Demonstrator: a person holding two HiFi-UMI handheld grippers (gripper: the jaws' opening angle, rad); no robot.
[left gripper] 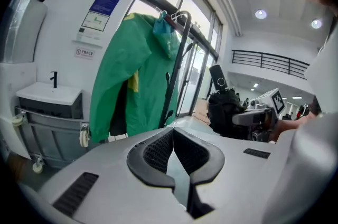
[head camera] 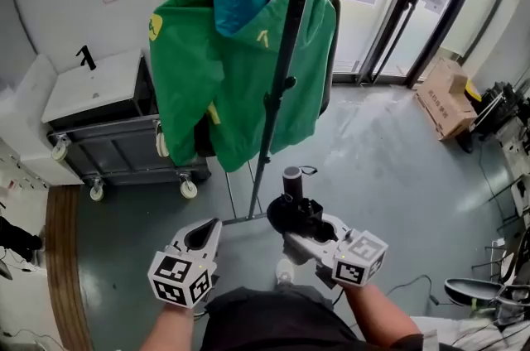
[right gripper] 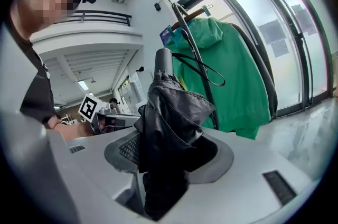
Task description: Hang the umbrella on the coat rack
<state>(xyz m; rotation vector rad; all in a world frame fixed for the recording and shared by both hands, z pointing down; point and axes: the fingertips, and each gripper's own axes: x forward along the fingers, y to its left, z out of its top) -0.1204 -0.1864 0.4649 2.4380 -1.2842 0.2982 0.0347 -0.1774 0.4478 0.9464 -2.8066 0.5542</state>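
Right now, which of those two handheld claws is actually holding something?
The right gripper: its jaws are clamped on the folded black umbrella. The left gripper has its jaws shut together with nothing between them.

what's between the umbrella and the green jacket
The coat rack's black pole stands between the umbrella and the green jacket, clearest in the left gripper view.
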